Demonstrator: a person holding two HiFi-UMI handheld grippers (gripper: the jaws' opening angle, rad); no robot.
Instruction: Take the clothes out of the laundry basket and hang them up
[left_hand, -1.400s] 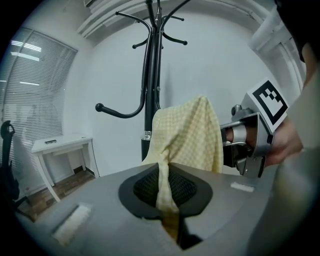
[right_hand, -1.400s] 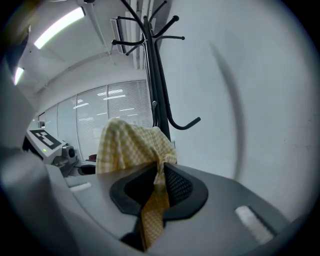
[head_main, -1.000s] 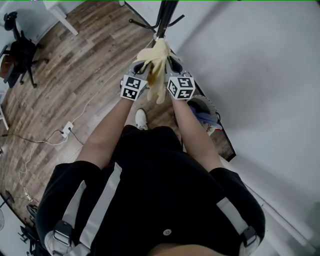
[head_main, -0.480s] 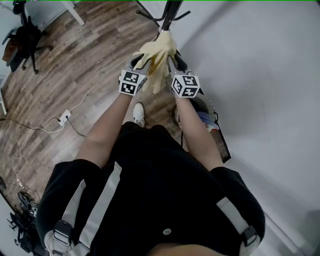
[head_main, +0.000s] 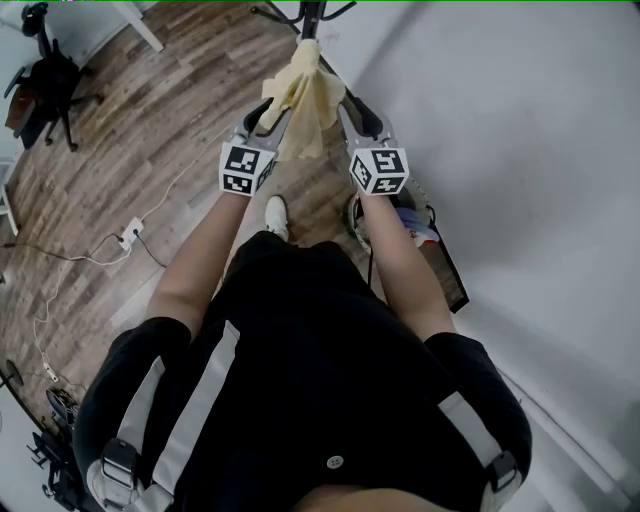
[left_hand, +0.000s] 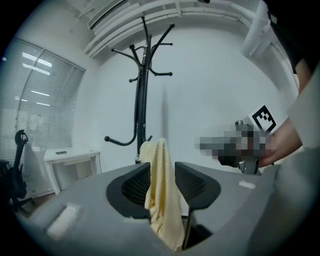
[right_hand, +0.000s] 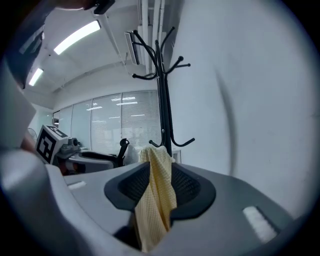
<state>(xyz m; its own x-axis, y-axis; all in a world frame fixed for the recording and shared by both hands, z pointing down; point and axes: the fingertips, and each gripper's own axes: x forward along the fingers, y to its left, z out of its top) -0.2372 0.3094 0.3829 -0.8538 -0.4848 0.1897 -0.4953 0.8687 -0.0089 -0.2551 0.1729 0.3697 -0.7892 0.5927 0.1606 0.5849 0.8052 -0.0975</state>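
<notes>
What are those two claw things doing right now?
Left gripper: jaws opening, yellow cloth hangs loose between them.
Right gripper: jaws opening, same yellow cloth loose between them.

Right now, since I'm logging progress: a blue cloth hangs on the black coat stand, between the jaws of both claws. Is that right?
Not blue: the cloth is pale yellow, as both gripper views show. The rest holds: it hangs on the black coat stand, between the jaws of the left claw and the right claw, which are opening.
</notes>
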